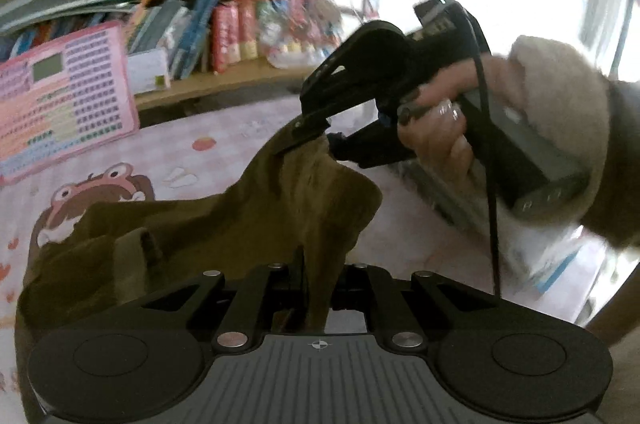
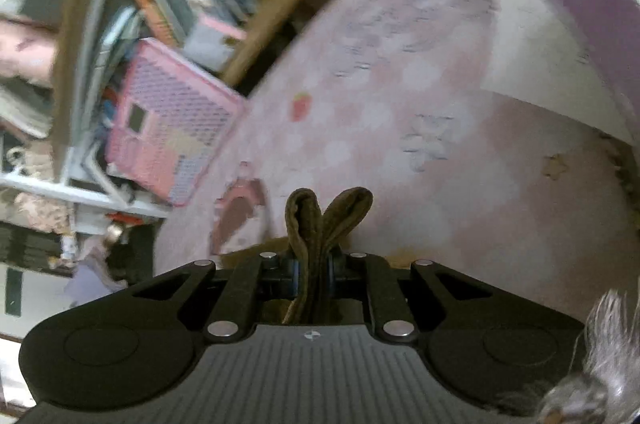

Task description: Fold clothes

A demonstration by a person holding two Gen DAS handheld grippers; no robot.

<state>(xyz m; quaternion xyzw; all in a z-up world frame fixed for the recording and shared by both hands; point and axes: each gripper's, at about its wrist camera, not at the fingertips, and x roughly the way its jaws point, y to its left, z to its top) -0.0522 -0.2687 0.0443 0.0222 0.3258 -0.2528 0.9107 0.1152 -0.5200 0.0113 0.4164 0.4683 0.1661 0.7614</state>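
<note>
Both grippers pinch one olive-brown corduroy garment (image 1: 224, 224) — lifted over a pink cartoon-print sheet (image 1: 208, 160). The left gripper (image 1: 316, 288) has its fingers clamped on cloth at 6 o'clock; the right gripper (image 1: 320, 140), at 1 o'clock, grips another edge.

No legible text from my feeds

I see rows of marks on the pink chart board (image 1: 64, 92) at nine o'clock and book spines (image 1: 188, 32) at eleven, all too blurred to read

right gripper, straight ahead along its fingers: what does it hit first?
Past the olive garment pinched in the right gripper, the line runs down onto the pink patterned tablecloth. Nothing else appears to stand in that path, so probably bare cloth first. The view is blurred, so depth is unclear.
</note>
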